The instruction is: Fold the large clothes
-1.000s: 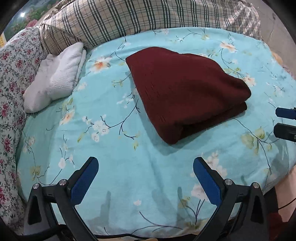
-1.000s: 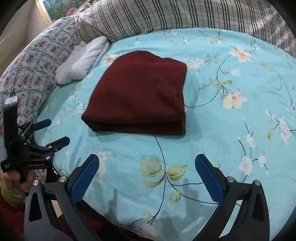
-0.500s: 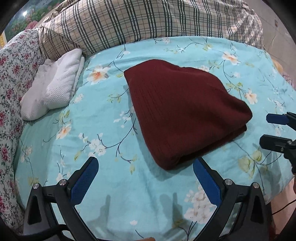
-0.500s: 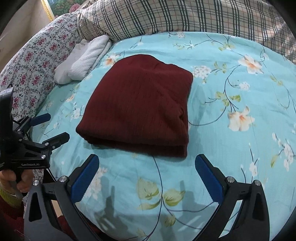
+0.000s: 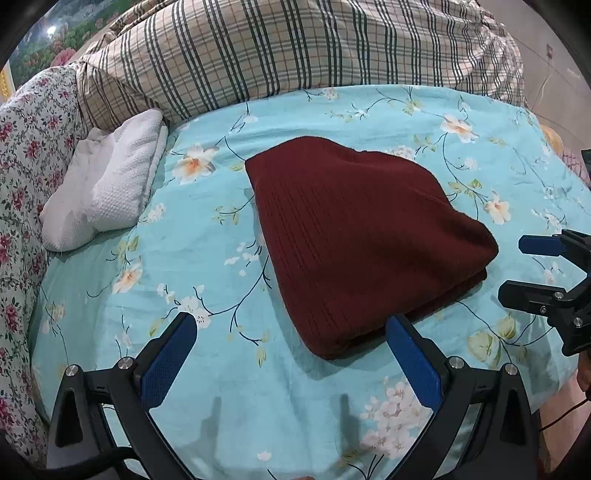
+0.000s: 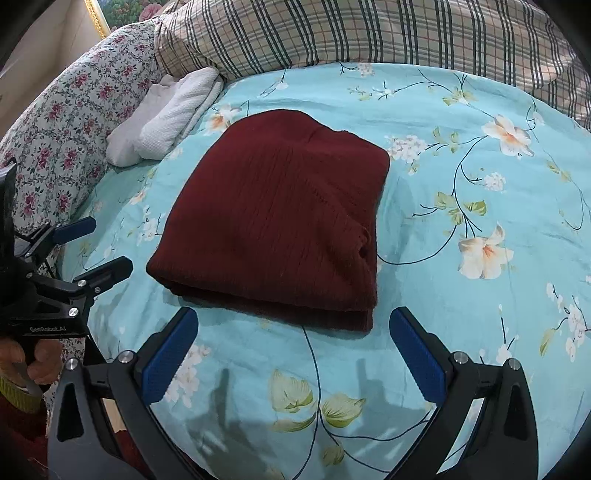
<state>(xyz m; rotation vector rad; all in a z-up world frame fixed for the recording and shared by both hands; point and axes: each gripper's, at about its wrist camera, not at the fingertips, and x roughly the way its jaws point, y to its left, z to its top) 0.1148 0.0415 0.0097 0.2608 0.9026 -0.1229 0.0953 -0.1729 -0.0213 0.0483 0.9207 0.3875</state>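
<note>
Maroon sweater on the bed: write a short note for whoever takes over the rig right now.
Left gripper: open, empty, near the maroon sweater's front corner.
Right gripper: open, empty, just short of its folded front edge.
The sweater lies folded in a compact stack on the floral bedsheet, touched by neither gripper. A white towel sits to its left by the plaid quilt.
Done: folding looks complete.
Left: perhaps only tidying or moving the stack.

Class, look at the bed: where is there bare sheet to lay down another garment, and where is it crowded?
Free: the sheet to the right of the sweater, up to the plaid quilt, and the near strip between the sweater and both open tongs. Smaller: the patch between sweater and white towel. Crowded: the far left corner, where towel, quilt and floral pillow meet.
</note>
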